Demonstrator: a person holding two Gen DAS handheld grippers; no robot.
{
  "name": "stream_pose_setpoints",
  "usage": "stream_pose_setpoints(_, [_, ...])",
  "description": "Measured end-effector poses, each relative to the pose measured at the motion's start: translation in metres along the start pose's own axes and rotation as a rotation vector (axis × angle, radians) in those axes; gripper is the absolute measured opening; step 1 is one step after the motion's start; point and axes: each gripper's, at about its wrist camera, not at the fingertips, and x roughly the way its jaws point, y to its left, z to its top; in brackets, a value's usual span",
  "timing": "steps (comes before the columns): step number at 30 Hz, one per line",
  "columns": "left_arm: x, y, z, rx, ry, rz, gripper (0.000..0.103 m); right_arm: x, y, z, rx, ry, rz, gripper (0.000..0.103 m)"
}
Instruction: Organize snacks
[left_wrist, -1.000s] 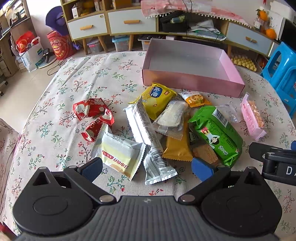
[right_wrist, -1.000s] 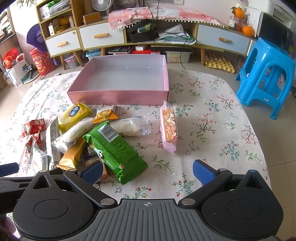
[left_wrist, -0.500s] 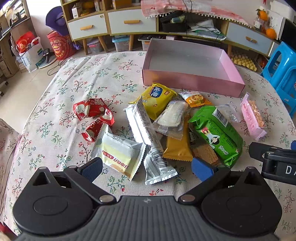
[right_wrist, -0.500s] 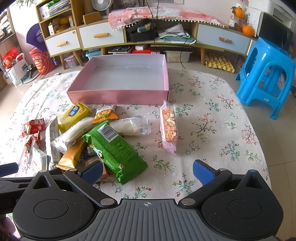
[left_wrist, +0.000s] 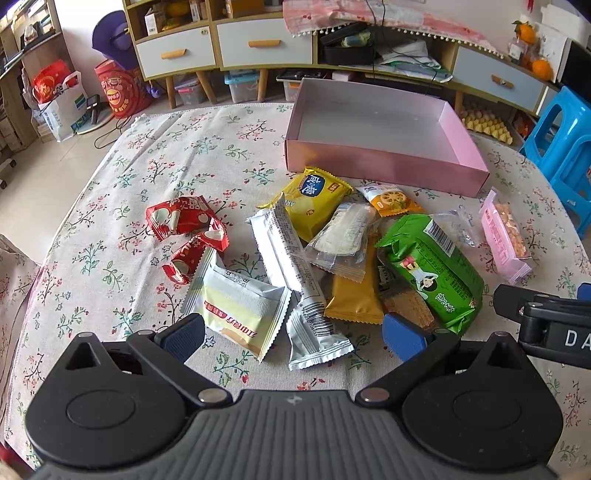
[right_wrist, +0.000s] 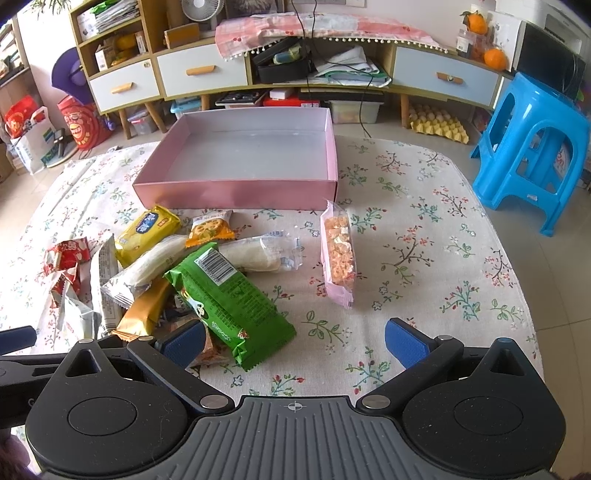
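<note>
Left wrist view: your left hand-held gripper (left_wrist: 291, 336) wide open, empty; right hand-held gripper (right_wrist: 293, 338) likewise. Overlapped snacks, green packet (right_wrist: 229, 299) on top: grab pinches neighbours.

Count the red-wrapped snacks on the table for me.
2. The larger red packet lies at the left of the pile; the smaller red packet sits just nearer, touching it, beside the white packet. More could be hidden under the heap.
</note>
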Motion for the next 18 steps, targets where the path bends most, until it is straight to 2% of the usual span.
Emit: stream_pose_setpoints(18, [0.0,-0.0001,-0.0006,0.004,-0.004,0.001,0.103,-0.0002,-0.0008,-0.0006,0.003,-0.001,0.0,0.103])
